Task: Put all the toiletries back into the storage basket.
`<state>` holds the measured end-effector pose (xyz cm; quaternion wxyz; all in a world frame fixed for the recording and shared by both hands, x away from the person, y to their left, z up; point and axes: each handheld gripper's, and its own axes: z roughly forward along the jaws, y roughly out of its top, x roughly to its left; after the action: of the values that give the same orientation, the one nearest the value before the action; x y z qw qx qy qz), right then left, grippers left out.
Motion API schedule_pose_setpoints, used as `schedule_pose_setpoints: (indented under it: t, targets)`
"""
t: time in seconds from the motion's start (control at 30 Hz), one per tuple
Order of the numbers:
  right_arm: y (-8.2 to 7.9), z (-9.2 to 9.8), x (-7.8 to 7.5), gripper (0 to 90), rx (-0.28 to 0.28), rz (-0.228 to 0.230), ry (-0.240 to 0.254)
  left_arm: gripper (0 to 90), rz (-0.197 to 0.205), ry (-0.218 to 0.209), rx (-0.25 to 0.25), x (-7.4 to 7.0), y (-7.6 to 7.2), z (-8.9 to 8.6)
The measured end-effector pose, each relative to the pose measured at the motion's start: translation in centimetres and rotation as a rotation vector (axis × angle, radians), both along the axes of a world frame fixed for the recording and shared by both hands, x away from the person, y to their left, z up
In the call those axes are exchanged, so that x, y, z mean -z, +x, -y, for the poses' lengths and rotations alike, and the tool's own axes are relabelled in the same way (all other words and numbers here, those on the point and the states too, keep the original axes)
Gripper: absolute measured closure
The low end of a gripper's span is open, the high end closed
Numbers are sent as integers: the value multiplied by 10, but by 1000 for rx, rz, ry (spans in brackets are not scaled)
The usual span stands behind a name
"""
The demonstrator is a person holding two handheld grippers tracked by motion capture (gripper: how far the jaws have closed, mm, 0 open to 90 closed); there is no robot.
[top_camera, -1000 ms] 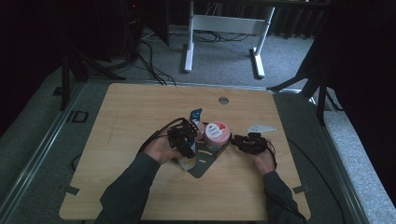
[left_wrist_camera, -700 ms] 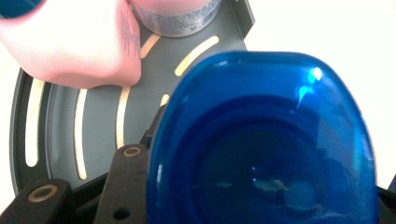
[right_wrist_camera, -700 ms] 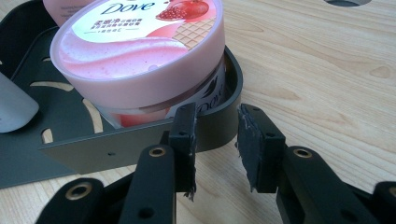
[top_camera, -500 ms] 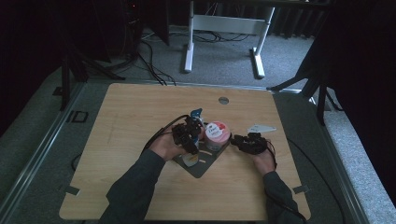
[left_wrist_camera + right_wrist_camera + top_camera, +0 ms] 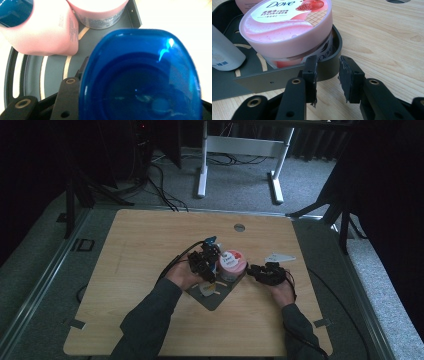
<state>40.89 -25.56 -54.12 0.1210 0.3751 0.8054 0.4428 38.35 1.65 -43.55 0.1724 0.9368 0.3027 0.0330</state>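
L gripper clamping blue-capped bottle, just moved over tray by tub. R gripper half-open, steadying tray's right edge.

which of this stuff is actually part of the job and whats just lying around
In the job:
blue-capped container, held in the left tongs
Dove jar
pink bottle
white bottle
grey tray

Just lying about:
pale three-cornered piece
round table hole
white desk frame
floor cables
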Motion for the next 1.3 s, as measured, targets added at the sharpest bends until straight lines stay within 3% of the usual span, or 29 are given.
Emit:
schedule_pose_setpoints:
  t: [1.3]
  targets:
    - [0, 0, 0, 674, -1, 2, 0, 545, 10, -26, -11, 2, 13, 28]
